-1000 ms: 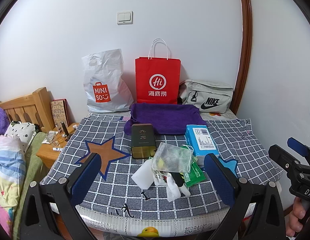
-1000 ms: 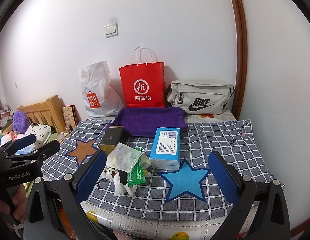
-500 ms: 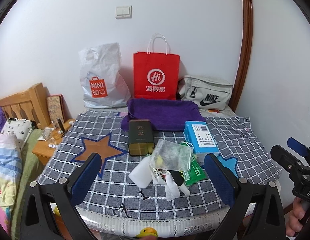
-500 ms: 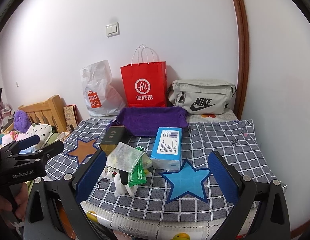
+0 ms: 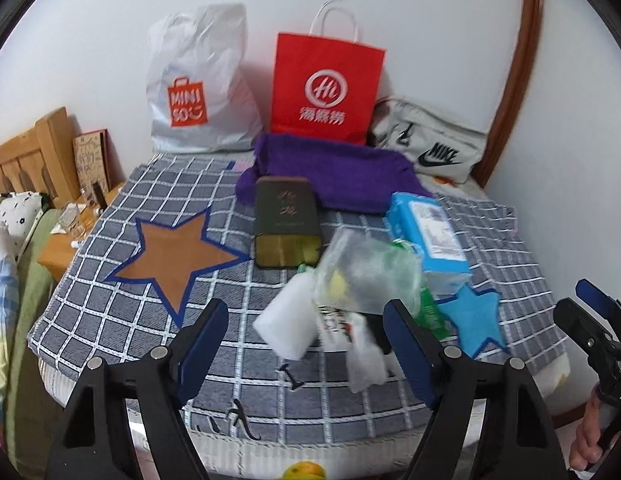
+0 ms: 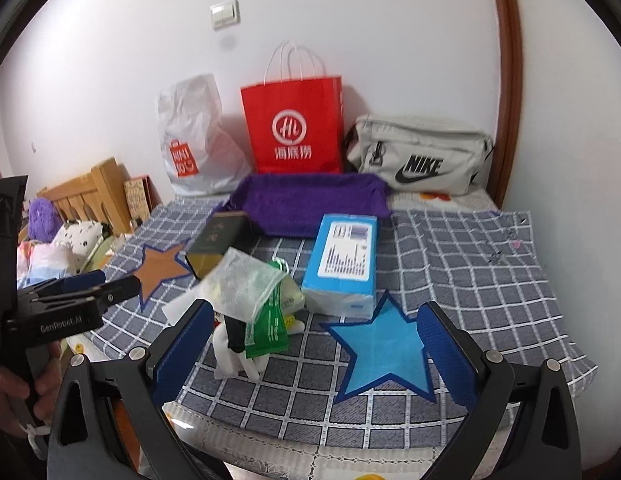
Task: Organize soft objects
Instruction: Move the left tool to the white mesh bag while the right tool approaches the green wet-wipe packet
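Note:
A heap of soft items lies mid-table: a clear mesh pouch (image 5: 366, 272) (image 6: 242, 284), a white foam piece (image 5: 286, 320), a green packet (image 6: 268, 328) and white socks (image 6: 234, 356). A blue tissue pack (image 5: 430, 232) (image 6: 344, 260) and a dark green box (image 5: 286, 220) (image 6: 216, 242) lie beside it. A purple towel (image 5: 330, 172) (image 6: 310, 204) lies behind. My left gripper (image 5: 306, 344) is open and empty, just in front of the heap. My right gripper (image 6: 314, 344) is open and empty, over the blue star (image 6: 382, 348).
The table carries a grey checked cloth (image 5: 110, 300) with a brown star (image 5: 174, 252). A white Miniso bag (image 5: 198, 80), a red paper bag (image 5: 326, 84) and a grey Nike bag (image 5: 430, 148) stand against the wall. A bed and wooden headboard (image 5: 26, 160) are on the left.
Both grippers have moved forward and down toward the table; the heap looms larger in both views. Nothing on the table has moved.

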Available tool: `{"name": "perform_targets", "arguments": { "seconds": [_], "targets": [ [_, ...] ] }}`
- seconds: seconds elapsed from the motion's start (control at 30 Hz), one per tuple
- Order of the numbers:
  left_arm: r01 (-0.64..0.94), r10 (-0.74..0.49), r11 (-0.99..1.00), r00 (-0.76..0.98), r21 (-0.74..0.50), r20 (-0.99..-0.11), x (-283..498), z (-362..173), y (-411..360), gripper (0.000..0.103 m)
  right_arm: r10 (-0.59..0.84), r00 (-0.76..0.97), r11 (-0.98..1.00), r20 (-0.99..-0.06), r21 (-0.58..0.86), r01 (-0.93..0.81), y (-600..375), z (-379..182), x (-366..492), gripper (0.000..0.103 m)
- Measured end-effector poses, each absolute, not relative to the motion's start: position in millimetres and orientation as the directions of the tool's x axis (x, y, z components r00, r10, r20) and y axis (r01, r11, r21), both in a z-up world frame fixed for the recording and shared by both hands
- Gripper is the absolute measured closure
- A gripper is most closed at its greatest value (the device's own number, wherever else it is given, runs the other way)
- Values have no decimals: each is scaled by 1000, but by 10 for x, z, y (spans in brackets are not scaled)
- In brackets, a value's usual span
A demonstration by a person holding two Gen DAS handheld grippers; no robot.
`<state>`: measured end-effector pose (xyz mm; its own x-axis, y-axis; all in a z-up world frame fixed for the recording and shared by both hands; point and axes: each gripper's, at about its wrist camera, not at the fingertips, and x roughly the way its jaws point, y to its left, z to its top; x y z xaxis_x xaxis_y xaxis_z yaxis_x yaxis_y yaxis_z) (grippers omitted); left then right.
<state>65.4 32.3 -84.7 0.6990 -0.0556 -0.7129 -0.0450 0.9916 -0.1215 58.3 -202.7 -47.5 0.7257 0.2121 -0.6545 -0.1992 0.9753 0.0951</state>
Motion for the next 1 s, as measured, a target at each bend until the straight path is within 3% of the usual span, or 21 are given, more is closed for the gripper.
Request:
{"name": "perform_targets", "arguments": {
  "seconds": [0.2,0.53,0.8,1.0],
  "targets": [
    [-41,-70,990,688,-135,-723,806,-1051,409,24,224,671,968,-707,83,-237,-1893,-775,796,2],
    [124,-261,964,613,-236,-746,1174,-1349,134,20,221,622,971,-751,110,-212,-1996,-1116,1080,2],
    [145,-294,954,639,-263,-711,1402,-1438,95,21,227,615,971,-755,124,-207,-2113,-1220,1193,2],
    [144,-279,960,596,-241,-753,1577,-1525,44,23,247,601,967,-760,152,-205,-2159,-1321,1291,2]
  ]
}}
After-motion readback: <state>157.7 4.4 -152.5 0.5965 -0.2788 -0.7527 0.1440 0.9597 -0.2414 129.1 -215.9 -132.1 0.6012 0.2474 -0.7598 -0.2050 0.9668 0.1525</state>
